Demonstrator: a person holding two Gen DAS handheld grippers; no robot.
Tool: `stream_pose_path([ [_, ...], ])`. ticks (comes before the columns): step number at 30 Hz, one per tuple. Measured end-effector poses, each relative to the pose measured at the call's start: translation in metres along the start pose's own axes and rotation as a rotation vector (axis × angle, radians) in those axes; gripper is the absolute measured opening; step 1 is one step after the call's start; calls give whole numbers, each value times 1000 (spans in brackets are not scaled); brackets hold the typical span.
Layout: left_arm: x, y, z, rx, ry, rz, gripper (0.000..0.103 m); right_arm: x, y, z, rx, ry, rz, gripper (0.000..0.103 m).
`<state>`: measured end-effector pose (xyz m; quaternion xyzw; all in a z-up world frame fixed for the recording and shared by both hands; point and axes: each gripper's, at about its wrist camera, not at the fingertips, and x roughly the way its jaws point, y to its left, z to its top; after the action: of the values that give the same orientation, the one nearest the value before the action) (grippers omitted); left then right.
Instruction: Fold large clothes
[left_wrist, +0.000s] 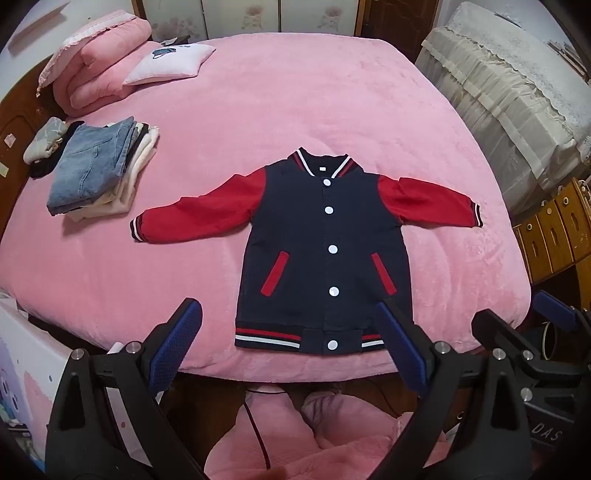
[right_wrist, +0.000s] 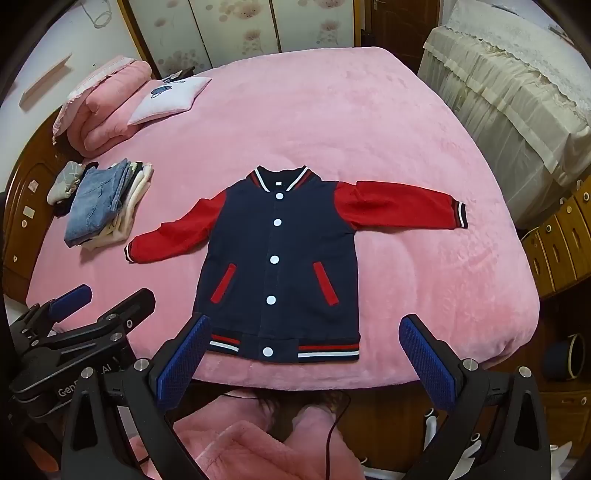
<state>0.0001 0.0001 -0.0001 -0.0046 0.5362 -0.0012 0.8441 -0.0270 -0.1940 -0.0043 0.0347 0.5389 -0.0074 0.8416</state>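
A navy varsity jacket (left_wrist: 317, 251) with red sleeves and white snap buttons lies flat and buttoned, face up, on the pink bed (left_wrist: 258, 110), sleeves spread out; it also shows in the right wrist view (right_wrist: 277, 266). My left gripper (left_wrist: 291, 343) is open and empty, held above the bed's near edge by the jacket's hem. My right gripper (right_wrist: 306, 354) is open and empty, also over the hem. The right gripper shows at the right edge of the left wrist view (left_wrist: 517, 325), and the left gripper at the left of the right wrist view (right_wrist: 107, 299).
A stack of folded clothes with jeans on top (left_wrist: 96, 170) lies at the bed's left. A folded pink quilt (left_wrist: 99, 62) and a white pillow (left_wrist: 170, 62) lie at the far left. A covered piece of furniture (left_wrist: 509, 92) and wooden drawers (left_wrist: 554, 229) stand at the right.
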Motion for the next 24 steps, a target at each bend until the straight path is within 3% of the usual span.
stream_pose_path([
  [24,1,-2,5,2,2,-2,94,2,-4,1,2,0,3,103],
])
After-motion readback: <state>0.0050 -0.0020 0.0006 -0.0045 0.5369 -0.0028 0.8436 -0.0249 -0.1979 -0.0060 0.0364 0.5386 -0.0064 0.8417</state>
